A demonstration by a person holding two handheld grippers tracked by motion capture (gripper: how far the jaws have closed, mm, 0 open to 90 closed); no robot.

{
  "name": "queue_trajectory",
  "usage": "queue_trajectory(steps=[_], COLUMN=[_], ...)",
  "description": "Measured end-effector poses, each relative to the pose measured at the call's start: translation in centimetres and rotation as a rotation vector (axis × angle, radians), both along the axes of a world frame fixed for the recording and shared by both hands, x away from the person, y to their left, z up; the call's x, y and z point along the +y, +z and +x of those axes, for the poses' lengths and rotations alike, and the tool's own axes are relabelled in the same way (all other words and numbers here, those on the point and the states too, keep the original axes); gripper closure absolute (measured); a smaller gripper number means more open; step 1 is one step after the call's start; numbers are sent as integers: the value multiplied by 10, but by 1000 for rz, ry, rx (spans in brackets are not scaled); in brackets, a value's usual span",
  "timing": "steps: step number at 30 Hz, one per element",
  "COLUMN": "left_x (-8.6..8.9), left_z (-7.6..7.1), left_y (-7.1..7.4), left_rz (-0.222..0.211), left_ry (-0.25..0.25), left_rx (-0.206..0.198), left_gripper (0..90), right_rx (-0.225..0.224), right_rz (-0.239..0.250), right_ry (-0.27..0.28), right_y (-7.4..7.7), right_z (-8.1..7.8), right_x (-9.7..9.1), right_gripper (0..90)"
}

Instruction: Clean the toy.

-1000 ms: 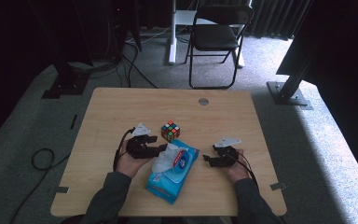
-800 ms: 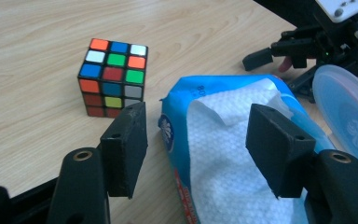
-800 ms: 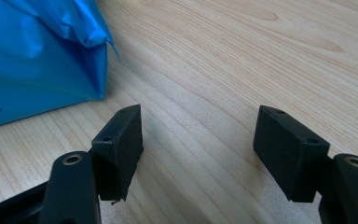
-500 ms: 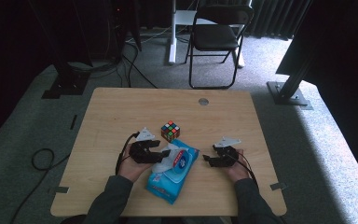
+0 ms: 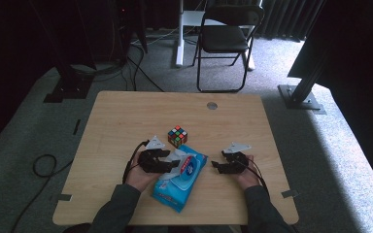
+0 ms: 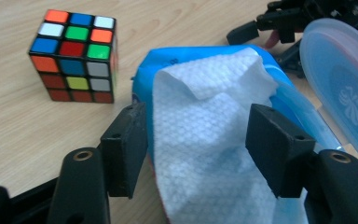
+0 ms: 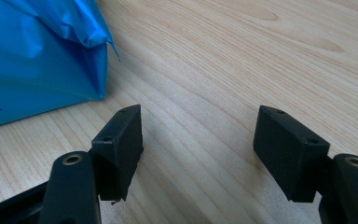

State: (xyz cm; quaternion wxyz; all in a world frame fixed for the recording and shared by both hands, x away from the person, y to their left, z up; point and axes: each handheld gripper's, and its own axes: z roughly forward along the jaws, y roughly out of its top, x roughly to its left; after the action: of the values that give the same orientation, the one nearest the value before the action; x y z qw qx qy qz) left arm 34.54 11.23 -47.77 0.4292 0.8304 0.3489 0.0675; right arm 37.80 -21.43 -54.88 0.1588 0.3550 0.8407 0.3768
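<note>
The blue wipes pack (image 5: 178,180) lies near the table's (image 5: 126,116) front edge, lid (image 6: 342,88) flipped open, a white wipe (image 6: 205,140) sticking out. The left gripper (image 6: 198,140) has just been closing — the wipe sits between its jaws, not visibly pinched. The right gripper (image 7: 198,144) rests beside the pack, jaws wide and empty. A puzzle cube (image 5: 177,136) stands just behind.

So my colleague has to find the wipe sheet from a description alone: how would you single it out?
On the wooden table, find the blue wipes pack at the near edge. The white wipe sticks up from its open lid, between the left gripper fingers; it is the only white, dimpled sheet.
</note>
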Motion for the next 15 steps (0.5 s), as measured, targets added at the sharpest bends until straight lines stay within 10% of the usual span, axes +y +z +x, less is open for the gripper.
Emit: queue_trajectory(steps=[15], left_x=[-7], left_z=[-6], left_y=[-1], left_rz=[41], left_ry=[-38], left_rx=[-12], left_gripper=[600], right_rx=[0], right_rz=[0], right_ry=[0], right_y=[0], right_z=[0], right_x=[0], right_gripper=[325])
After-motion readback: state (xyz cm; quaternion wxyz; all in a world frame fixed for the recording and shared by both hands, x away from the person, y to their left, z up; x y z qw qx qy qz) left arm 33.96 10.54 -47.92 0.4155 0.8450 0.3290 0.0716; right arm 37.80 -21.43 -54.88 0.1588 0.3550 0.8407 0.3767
